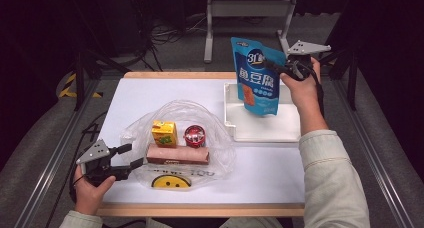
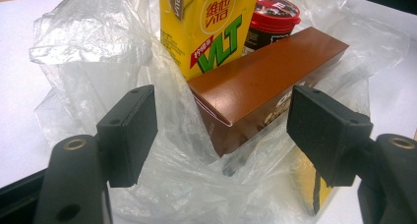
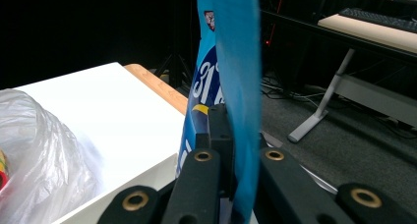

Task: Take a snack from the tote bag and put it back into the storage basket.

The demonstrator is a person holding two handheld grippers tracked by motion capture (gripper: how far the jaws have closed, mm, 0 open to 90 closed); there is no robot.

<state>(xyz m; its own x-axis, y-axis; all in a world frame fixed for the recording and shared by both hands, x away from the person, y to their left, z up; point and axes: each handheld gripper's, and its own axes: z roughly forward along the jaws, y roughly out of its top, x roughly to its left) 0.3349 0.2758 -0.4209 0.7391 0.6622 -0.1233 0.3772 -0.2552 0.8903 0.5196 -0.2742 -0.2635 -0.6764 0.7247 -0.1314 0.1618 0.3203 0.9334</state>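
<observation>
A blue snack pouch [image 1: 256,75] hangs upright over the white tray [image 1: 260,130], pinched at its right edge by my right gripper [image 1: 272,65], which is shut on it. In the right gripper view the pouch [image 3: 231,86] stands edge-on between the closed jaws [image 3: 235,155]. A clear plastic bag [image 1: 175,113] lies at the front left and holds a yellow juice carton [image 1: 164,133], a red-lidded cup [image 1: 195,136] and a long brown box [image 1: 177,154]. My left gripper [image 1: 129,156] is open at the bag's left edge; its pads [image 2: 129,130] stand apart before the brown box [image 2: 260,81].
The white table [image 1: 270,173] has a wooden front edge. A yellow smiley print [image 1: 171,182] shows on the bag's front. Metal stand legs [image 1: 247,10] and cables lie on the floor behind the table.
</observation>
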